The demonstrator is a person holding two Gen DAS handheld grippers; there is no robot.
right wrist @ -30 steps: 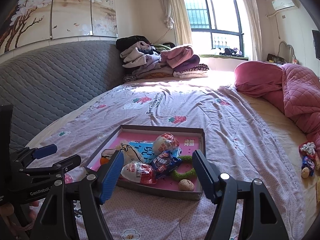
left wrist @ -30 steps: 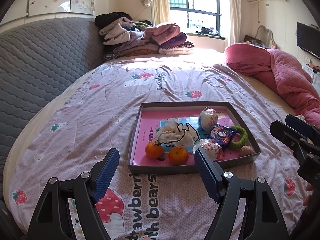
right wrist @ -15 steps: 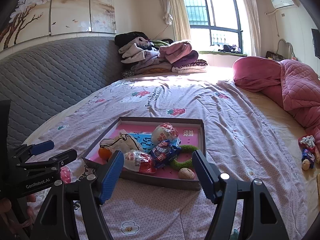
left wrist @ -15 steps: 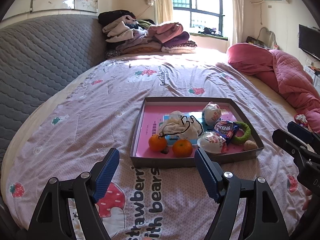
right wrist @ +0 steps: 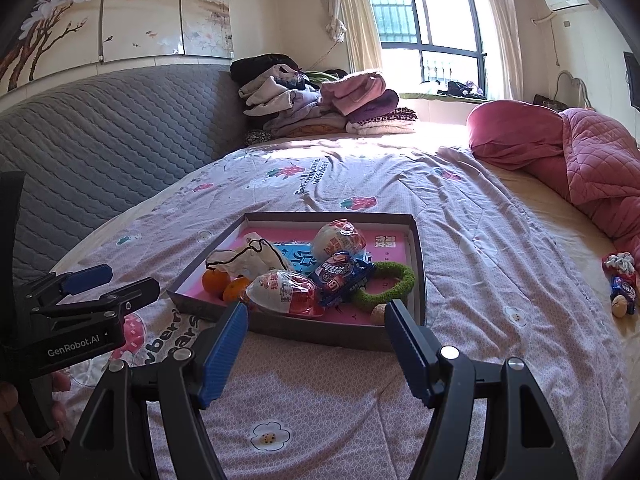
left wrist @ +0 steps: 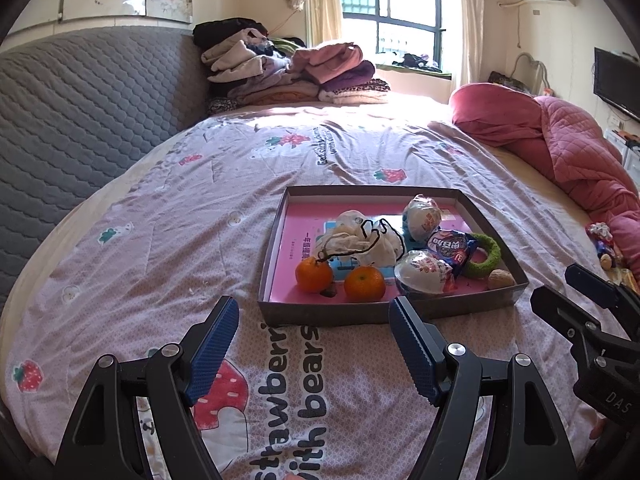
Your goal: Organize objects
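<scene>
A shallow grey box [left wrist: 360,318] with a pink floor lies on the bed. Inside are two oranges [left wrist: 314,275], a white drawstring pouch [left wrist: 360,242], two egg-shaped foil toys [left wrist: 424,272], a blue snack packet [left wrist: 452,246], a green ring [left wrist: 486,256] and a walnut [left wrist: 501,279]. My left gripper [left wrist: 314,346] hovers open just short of the box's near wall, empty. My right gripper [right wrist: 316,346] is open and empty too, near the box's [right wrist: 320,334] corner by the green ring [right wrist: 384,280].
A grey quilted headboard [left wrist: 80,128] runs along the left. Folded clothes [left wrist: 288,68] are stacked at the far end. A pink quilt [left wrist: 560,152] is bunched at the right, with a few small loose items [right wrist: 622,280] on the bed beside it.
Both grippers have drawn back a little and tilted up, so the box sits slightly farther off. Jaws stay open and nothing in the box has moved.
</scene>
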